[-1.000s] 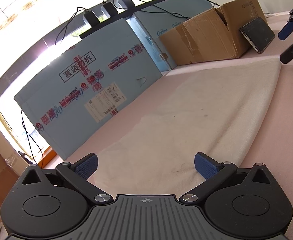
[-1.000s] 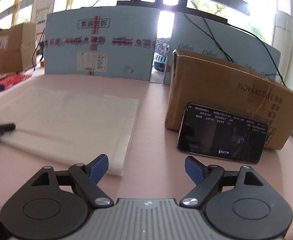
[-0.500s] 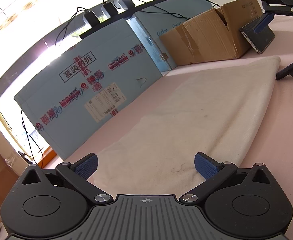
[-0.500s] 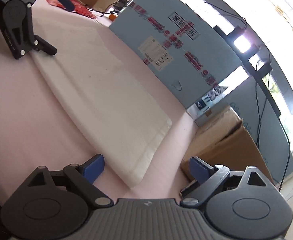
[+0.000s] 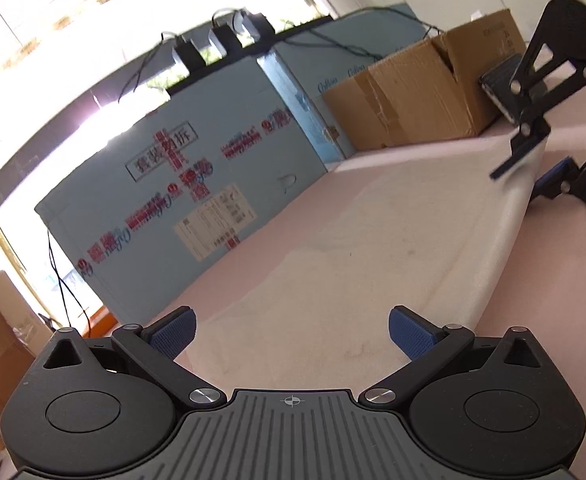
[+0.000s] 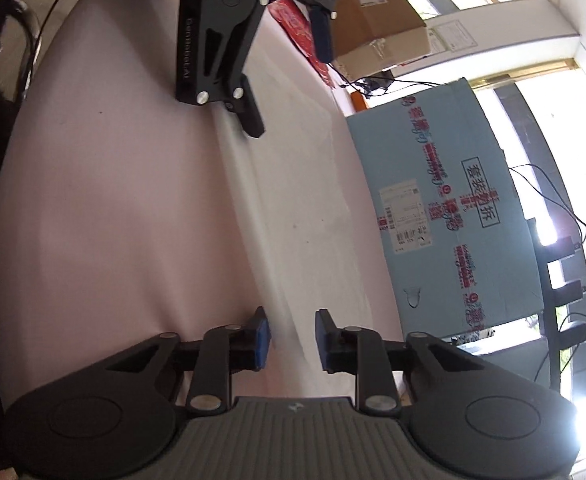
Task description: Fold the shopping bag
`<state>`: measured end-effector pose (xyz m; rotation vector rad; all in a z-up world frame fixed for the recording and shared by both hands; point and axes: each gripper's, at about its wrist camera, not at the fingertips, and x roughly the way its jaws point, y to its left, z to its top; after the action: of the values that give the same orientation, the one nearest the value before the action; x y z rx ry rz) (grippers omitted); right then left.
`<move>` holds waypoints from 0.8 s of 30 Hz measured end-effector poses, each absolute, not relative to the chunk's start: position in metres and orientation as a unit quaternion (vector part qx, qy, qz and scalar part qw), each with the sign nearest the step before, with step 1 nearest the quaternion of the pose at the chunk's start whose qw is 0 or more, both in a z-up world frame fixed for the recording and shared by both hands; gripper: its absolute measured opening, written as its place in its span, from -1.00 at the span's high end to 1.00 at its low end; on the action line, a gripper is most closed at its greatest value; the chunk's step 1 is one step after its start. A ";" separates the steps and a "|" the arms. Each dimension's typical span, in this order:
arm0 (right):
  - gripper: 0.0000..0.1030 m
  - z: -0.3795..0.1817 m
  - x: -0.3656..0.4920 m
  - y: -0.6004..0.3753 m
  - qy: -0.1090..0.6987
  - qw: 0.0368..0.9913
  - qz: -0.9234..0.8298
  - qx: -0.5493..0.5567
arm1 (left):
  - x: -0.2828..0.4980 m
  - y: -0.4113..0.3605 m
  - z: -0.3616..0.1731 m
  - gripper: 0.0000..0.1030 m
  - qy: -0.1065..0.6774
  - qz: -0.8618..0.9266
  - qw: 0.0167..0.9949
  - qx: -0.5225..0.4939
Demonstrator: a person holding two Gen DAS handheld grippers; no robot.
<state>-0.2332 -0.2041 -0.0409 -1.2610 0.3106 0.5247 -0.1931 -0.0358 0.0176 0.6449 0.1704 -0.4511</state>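
The white shopping bag (image 5: 393, 248) lies flat on the pink table, stretching away from my left gripper (image 5: 291, 334), which is wide open with the bag's near end between its blue pads. My right gripper (image 6: 289, 342) is rolled on its side, jaws partly closed around the bag's (image 6: 293, 184) long edge with a gap still showing. In the left wrist view the right gripper (image 5: 533, 160) straddles the bag's far corner. In the right wrist view the left gripper (image 6: 229, 40) sits at the far end.
A blue printed box (image 5: 197, 200) stands along the table's back edge. A brown cardboard box (image 5: 421, 92) with a phone (image 5: 501, 84) leaning on it stands at the far right. Another cardboard box (image 6: 377, 20) and red items lie beyond the table.
My right gripper rolled onto its side, moved onto the bag's far edge and narrowed its jaws around it. My left gripper tilted slightly and stayed open at the near end.
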 end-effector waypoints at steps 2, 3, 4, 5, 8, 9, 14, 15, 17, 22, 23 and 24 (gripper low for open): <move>0.74 -0.037 -0.231 -0.206 0.152 0.773 0.251 -0.563 | -0.203 -0.034 0.025 -1.00 0.053 -0.259 0.917 0.299; 0.74 -0.034 -0.230 -0.207 0.156 0.779 0.255 -0.551 | -0.207 -0.036 0.026 -0.93 0.046 -0.279 0.912 0.296; 0.74 -0.029 -0.228 -0.209 0.160 0.787 0.260 -0.536 | -0.210 -0.040 0.025 -0.75 0.042 -0.297 0.905 0.301; 0.74 -0.025 -0.229 -0.210 0.160 0.794 0.262 -0.525 | -0.212 -0.044 0.022 -0.64 0.040 -0.310 0.897 0.313; 0.76 -0.015 -0.231 -0.215 0.160 0.813 0.267 -0.493 | -0.215 -0.060 0.013 -0.22 0.050 -0.342 0.866 0.361; 0.77 -0.011 -0.232 -0.217 0.160 0.819 0.268 -0.482 | -0.215 -0.063 0.011 -0.12 0.056 -0.354 0.858 0.367; 0.78 0.003 -0.236 -0.237 0.178 0.852 0.267 -0.414 | -0.208 -0.061 0.007 0.25 0.093 -0.361 0.843 0.389; 0.78 0.005 -0.237 -0.242 0.183 0.858 0.266 -0.400 | -0.209 -0.058 0.010 0.23 0.097 -0.365 0.846 0.377; 0.78 0.004 -0.232 -0.247 0.193 0.866 0.253 -0.386 | -0.214 -0.052 0.024 0.12 0.092 -0.382 0.860 0.327; 0.79 0.002 -0.232 -0.237 0.184 0.860 0.278 -0.387 | -0.217 -0.065 0.020 -0.10 0.094 -0.405 0.854 0.313; 0.79 0.001 -0.234 -0.237 0.183 0.861 0.279 -0.385 | -0.216 -0.068 0.014 -0.10 0.104 -0.404 0.849 0.324; 0.79 0.003 -0.234 -0.239 0.187 0.863 0.282 -0.375 | -0.214 -0.069 0.009 -0.10 0.114 -0.398 0.846 0.336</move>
<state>-0.2343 -0.2390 0.0030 -0.7871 0.3915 0.5921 -0.2137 -0.0688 0.0090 0.7093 0.2411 -0.8387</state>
